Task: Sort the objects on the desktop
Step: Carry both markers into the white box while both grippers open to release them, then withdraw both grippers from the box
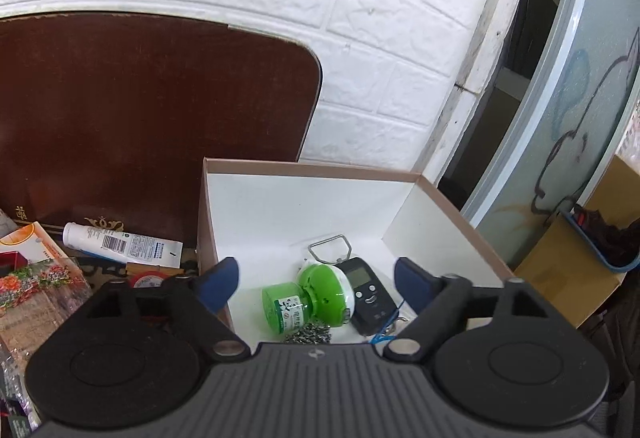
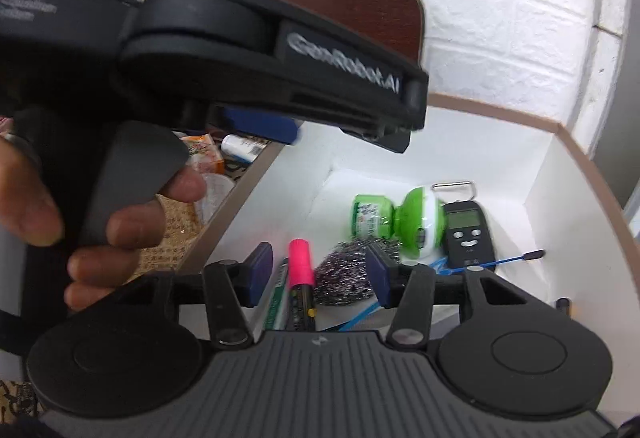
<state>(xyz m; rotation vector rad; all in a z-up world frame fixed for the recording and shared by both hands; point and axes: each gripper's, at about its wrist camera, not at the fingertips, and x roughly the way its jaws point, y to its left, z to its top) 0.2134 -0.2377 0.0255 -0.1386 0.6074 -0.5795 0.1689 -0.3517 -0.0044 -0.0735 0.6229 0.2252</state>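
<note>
White cardboard box (image 2: 560, 174) already holds green bottle (image 2: 396, 216), digital scale (image 2: 466, 234), steel scourer (image 2: 346, 274), pink marker (image 2: 301, 264); both hand-held grippers, left (image 1: 316, 280) and right (image 2: 316, 274), spread and empty above it: lift clear before fetching desk clutter like the tube (image 1: 120, 243).

The left tongs (image 1: 314, 280) hang with their blue-padded jaws spread wide and nothing between them. The right tongs (image 2: 318, 272) sit with jaws parted too, pads gripping nothing. In the right wrist view, the left tongs cross above the right tongs, and the person's left hand (image 2: 80, 214) wraps bare fingers (image 2: 136, 226) around the grey handle.
</note>
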